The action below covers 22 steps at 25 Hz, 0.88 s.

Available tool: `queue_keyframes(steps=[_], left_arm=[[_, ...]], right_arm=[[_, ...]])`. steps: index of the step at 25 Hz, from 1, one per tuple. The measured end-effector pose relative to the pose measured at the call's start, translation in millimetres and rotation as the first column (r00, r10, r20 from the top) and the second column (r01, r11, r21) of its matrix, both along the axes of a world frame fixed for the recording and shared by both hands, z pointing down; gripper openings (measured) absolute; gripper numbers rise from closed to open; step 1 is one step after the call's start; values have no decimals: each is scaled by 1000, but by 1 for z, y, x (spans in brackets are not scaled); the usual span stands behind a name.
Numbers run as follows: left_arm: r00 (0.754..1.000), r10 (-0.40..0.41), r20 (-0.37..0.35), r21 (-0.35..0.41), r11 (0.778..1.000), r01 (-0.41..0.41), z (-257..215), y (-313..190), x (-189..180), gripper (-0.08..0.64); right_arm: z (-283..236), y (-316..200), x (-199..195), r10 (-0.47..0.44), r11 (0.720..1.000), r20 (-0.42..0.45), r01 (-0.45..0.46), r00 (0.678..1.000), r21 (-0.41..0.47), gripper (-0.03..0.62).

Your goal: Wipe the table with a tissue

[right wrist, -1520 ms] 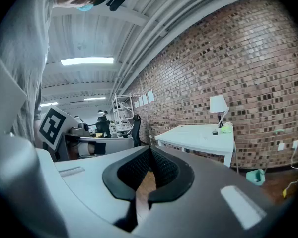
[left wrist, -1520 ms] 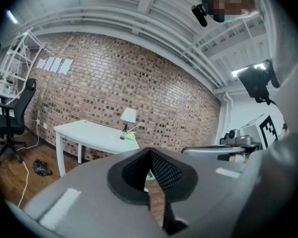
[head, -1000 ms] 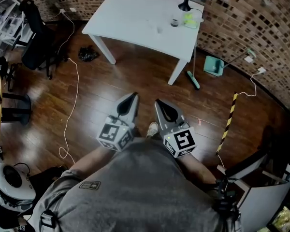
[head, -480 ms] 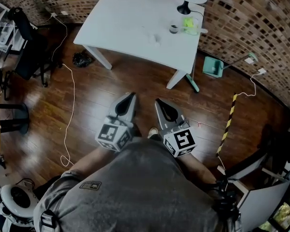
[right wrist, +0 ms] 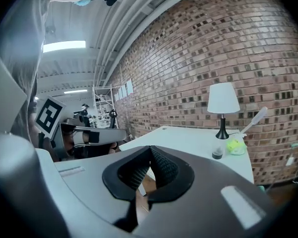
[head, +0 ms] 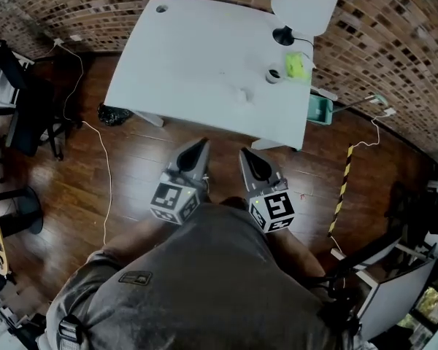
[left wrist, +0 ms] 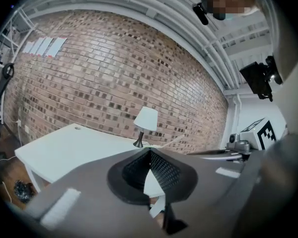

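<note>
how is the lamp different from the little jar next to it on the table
The lamp is tall, the jar short and squat. The lamp has a wide white shade on a thin dark stem; the jar is a plain small cylinder, dark at the bottom. The lamp stands closer to the brick wall, the jar further in on the table. Both stand upright at the table's right end.

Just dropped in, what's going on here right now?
A person holds a gripper in each hand, out over the wood floor, short of the white table. The left gripper and right gripper are both shut and empty. On the table stand a lamp, a small jar and a yellow-green thing; a small white scrap nearer the middle may be the tissue. No wiping has begun.
</note>
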<state>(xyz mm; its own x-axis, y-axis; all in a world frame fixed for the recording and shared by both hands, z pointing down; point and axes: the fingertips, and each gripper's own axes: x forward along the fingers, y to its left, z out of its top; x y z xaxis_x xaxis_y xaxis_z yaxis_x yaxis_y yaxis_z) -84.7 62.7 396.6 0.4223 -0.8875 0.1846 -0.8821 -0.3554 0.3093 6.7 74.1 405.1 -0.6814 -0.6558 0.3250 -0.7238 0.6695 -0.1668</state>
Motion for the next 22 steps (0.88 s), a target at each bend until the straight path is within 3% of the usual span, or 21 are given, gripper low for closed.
queue_keyframes(steps=[8, 18, 22], left_arm=[[995, 96, -14, -33, 995, -96, 11, -62, -34, 2], [986, 157, 61, -111, 982, -150, 50, -113, 3, 2], [983, 165, 84, -193, 970, -147, 79, -127, 22, 1]], right_arm=[[4, -61, -34, 99, 995, -17, -99, 995, -17, 11], [37, -106, -3, 122, 989, -45, -125, 992, -77, 11], [57, -124, 16, 97, 987, -57, -103, 994, -126, 11]])
